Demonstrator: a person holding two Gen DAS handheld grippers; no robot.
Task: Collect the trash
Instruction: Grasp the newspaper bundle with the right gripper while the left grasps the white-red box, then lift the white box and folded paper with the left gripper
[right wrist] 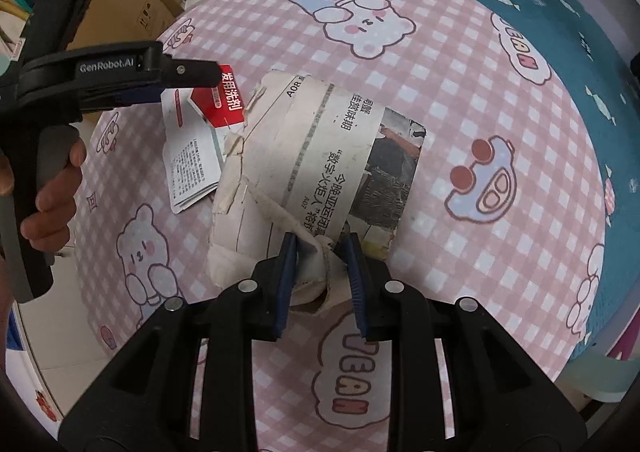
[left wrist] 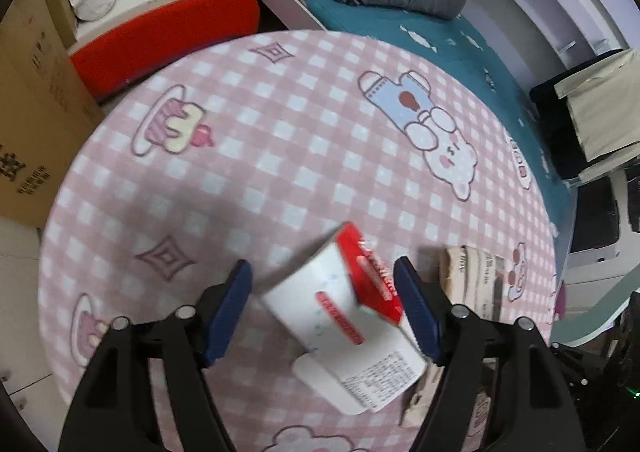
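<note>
Pink checked table (right wrist: 500, 100) carries my trash near its middle. Right gripper (right wrist: 320, 248) pinches the newspaper (right wrist: 320, 156) by a torn edge. Left gripper (left wrist: 324, 300) gapes around the red-and-white box (left wrist: 344, 316), pads clear.

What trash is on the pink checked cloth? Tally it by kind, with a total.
Red and white carton: 1, between the open left gripper's fingers, not pressed by them.
Crumpled newspaper bundle: 1, its torn edge pinched in the right gripper.
Total: 2 pieces on the cloth.
</note>
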